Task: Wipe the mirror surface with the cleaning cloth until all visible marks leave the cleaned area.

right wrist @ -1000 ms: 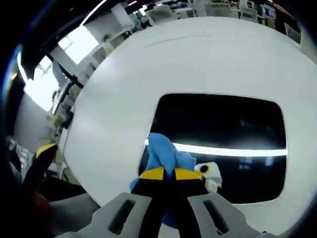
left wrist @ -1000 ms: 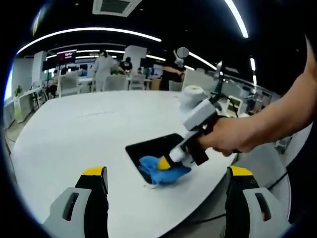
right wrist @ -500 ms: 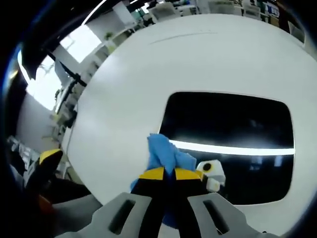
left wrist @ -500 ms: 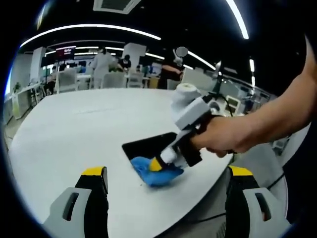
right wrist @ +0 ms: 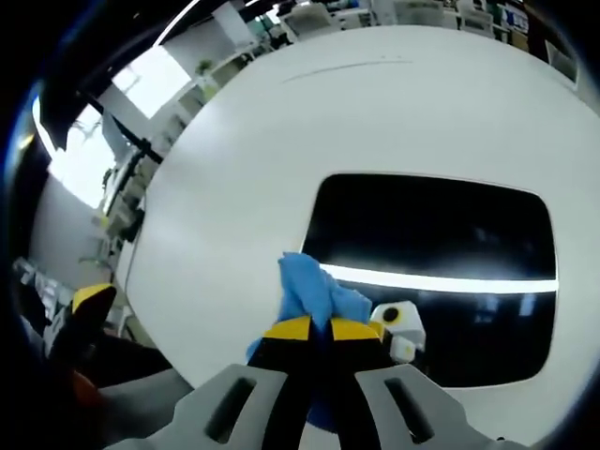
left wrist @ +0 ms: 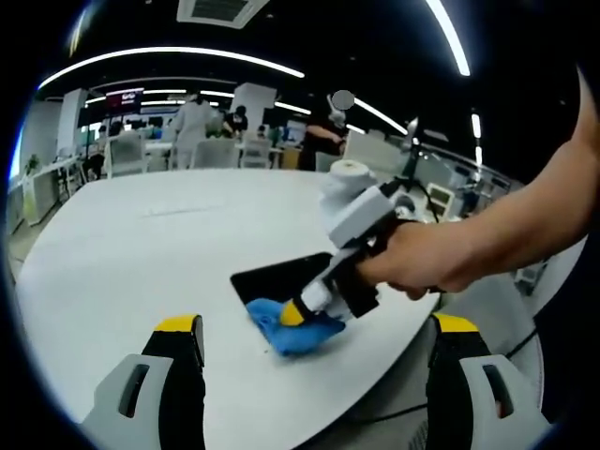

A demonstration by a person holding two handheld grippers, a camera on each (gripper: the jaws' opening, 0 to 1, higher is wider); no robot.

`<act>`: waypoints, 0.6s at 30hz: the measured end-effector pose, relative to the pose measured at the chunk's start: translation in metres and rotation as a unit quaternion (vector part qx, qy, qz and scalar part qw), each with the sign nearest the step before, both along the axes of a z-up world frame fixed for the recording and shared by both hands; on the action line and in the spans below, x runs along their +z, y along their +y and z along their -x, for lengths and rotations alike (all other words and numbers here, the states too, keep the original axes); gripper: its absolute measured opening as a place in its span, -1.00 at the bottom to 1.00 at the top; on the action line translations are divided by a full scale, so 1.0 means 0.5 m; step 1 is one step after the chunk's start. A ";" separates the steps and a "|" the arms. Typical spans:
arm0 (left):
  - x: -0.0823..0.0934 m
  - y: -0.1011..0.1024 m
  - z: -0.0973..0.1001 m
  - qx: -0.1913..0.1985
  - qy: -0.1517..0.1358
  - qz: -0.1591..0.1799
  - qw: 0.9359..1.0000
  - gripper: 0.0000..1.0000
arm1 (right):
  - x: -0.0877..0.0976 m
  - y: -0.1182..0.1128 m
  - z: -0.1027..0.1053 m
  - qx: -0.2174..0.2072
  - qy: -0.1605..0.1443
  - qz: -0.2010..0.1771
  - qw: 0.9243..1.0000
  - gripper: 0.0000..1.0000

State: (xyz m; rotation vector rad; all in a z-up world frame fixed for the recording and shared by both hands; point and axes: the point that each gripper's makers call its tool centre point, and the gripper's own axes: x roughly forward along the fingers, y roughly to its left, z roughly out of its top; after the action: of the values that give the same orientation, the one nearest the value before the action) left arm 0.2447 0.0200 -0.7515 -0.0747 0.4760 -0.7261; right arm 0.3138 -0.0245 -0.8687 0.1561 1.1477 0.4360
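Note:
A dark rectangular mirror (right wrist: 441,272) lies flat on the white round table (right wrist: 281,141); a bright ceiling light streak and my right gripper's own image show in it. A blue cleaning cloth (right wrist: 314,298) is pressed onto the mirror's near left corner, with my right gripper (right wrist: 319,330) shut on it. In the left gripper view the mirror (left wrist: 281,274) lies near the table's right edge, the cloth (left wrist: 286,326) at its near corner under the right gripper (left wrist: 302,312), held by a person's hand (left wrist: 427,262). My left gripper (left wrist: 317,330) hangs open above the table, apart from the mirror.
The white table (left wrist: 141,244) stretches wide to the left and far side of the mirror. Its edge drops off close to the mirror's near side. Office desks, chairs and people (left wrist: 202,127) stand in the background beyond the table.
The right gripper slid the cloth a little leftward along the mirror's near corner in the first half second, then held nearly still. The left gripper has stayed open in place.

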 end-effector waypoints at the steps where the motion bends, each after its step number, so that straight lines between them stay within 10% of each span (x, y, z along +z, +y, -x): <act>1: 0.000 0.000 0.000 0.000 -0.001 0.000 1.000 0.99 | 0.000 0.001 -0.001 -0.001 0.000 0.000 1.000 -1.00; 18: 0.004 0.002 -0.002 0.001 -0.006 -0.001 1.000 0.99 | 0.002 0.001 -0.048 0.021 -0.016 0.023 0.999 -1.00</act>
State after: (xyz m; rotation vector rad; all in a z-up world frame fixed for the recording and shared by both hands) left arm 0.2458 0.0207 -0.7496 -0.0684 0.4643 -0.7229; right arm 0.3378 -0.0241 -0.8678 0.0846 1.1295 0.4476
